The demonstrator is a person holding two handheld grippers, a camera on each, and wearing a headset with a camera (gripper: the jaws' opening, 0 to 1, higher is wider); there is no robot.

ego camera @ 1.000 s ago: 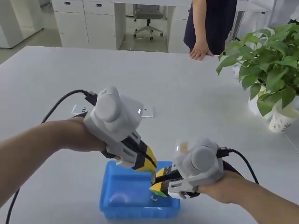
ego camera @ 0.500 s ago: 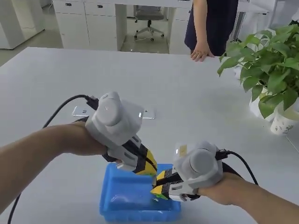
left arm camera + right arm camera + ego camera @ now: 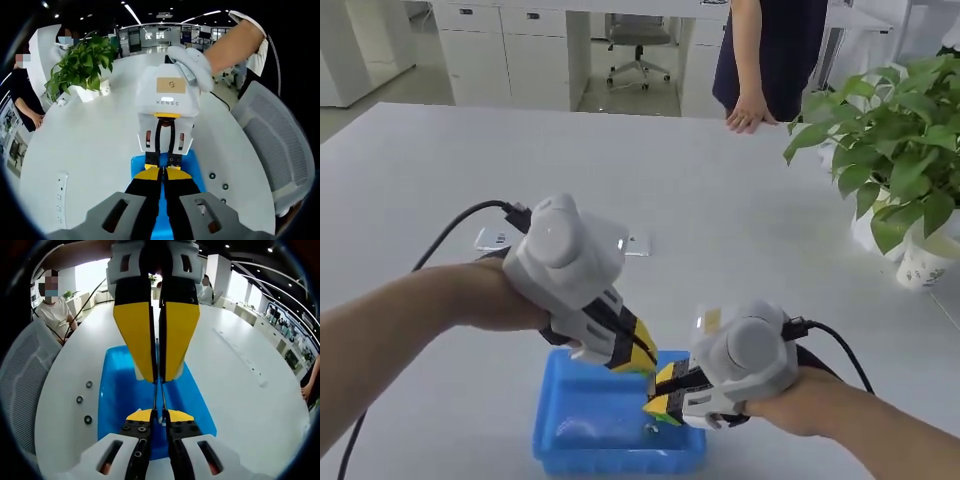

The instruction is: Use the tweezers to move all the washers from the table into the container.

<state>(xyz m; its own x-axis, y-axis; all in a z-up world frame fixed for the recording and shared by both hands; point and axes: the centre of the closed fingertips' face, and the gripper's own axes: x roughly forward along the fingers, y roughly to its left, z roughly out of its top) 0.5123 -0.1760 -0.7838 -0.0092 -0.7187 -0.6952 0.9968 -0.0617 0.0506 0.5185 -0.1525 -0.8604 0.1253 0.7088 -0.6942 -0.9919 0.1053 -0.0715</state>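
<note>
Handover stalls above the container [image 3: 578, 422].
Left gripper [image 3: 645, 357] and right gripper [image 3: 656, 392] jaws stay pinched on the tweezers [image 3: 158, 396]; washers [image 3: 79, 399] wait beside the container.

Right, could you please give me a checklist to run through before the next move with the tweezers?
1. Tweezers gripped: ok. The left claw and the right claw are both shut on the tweezers.
2. Container underneath: ok. The blue container sits on the table below both claws.
3. Washer in the tweezer tips: cannot tell, the tips are hidden.
4. All washers moved: not ok. Three washers lie on the table beside the container.
5. Bystander clear: ok. The person's hand rests at the far table edge.
</note>
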